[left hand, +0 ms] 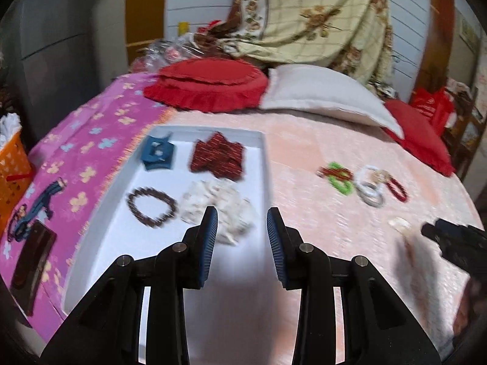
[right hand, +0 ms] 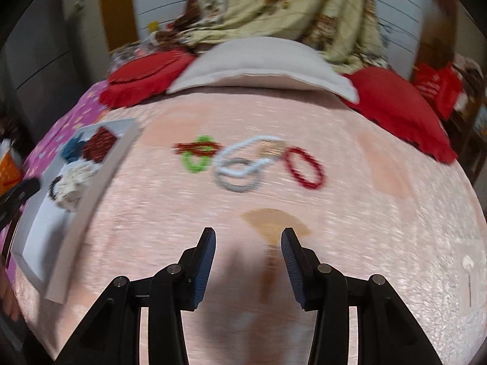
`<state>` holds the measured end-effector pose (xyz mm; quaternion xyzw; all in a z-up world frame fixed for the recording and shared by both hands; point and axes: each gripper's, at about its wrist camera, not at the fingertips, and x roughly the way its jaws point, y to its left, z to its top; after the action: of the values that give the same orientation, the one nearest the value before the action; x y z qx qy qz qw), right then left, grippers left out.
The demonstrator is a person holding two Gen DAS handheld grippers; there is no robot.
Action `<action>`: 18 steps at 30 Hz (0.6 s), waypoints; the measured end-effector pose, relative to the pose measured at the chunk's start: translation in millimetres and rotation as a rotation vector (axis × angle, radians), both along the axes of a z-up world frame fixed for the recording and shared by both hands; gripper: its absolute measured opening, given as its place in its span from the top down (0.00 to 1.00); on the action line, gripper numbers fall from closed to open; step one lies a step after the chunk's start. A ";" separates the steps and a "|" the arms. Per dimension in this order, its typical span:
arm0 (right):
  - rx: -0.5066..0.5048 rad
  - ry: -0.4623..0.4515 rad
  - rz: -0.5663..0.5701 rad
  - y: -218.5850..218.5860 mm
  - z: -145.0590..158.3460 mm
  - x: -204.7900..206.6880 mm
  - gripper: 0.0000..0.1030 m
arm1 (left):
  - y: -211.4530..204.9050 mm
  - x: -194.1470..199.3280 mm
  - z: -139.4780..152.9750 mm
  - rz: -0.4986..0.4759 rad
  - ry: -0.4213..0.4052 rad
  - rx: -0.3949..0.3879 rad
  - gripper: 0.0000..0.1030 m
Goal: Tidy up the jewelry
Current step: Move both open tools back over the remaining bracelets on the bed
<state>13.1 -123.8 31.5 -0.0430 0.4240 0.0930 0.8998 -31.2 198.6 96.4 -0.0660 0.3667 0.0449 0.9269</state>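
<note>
Left wrist view: left gripper point(left hand: 242, 223) above near part of white tray point(left hand: 264, 158), jaws apart, nothing between them. Inside tray: blue piece point(left hand: 157, 153) at far left corner, dark red beaded piece point(left hand: 217, 155) beside it, brown bead bracelet point(left hand: 151, 206) nearer, white beaded piece point(left hand: 219, 205) right of that, just ahead of left fingertips. Tray on pink bedspread point(left hand: 304, 152); purple flowered cloth point(left hand: 91, 158) left of tray. Right of tray, well apart: cluster of loose bracelets, green-and-red point(left hand: 338, 178), white and grey point(left hand: 369, 188), red point(left hand: 397, 190). Right wrist view: right gripper point(right hand: 248, 245) over bedspread, right of tray, jaws apart and empty. Same cluster ahead of it: green-and-red point(right hand: 197, 155), white point(right hand: 243, 158), grey point(right hand: 237, 181), red point(right hand: 304, 167), white and grey overlapping. Tan blurred shape point(right hand: 274, 222) on bedspread between right fingertips; identity cannot be told. Heavy motion blur in both views.
</note>
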 end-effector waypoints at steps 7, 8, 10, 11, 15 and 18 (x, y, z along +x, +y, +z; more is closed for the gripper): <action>0.126 0.013 -0.075 -62.6 -6.4 20.0 0.58 | -51.0 14.8 2.2 -0.119 0.060 -0.006 0.68; 0.142 0.010 -0.077 -67.5 -6.9 23.5 0.58 | -58.1 21.6 0.0 -0.136 0.081 -0.026 0.68; 0.172 0.012 -0.079 -75.7 -9.7 32.8 0.58 | -67.5 34.4 -4.2 -0.161 0.114 -0.070 0.68; 0.184 0.017 -0.079 -77.3 -11.3 36.4 0.58 | -72.2 44.1 -6.6 -0.169 0.131 -0.091 0.68; 0.226 0.045 -0.060 -79.6 -21.6 59.4 0.58 | -82.1 81.3 -13.8 -0.166 0.165 -0.103 0.68; 0.220 0.056 -0.048 -77.5 -28.2 74.2 0.58 | -84.8 111.0 -23.1 -0.157 0.206 -0.107 0.68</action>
<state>87.4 -201.3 3.3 0.0691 0.4371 0.1184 0.8889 79.8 113.8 73.3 -0.0817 0.4659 -0.0407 0.8801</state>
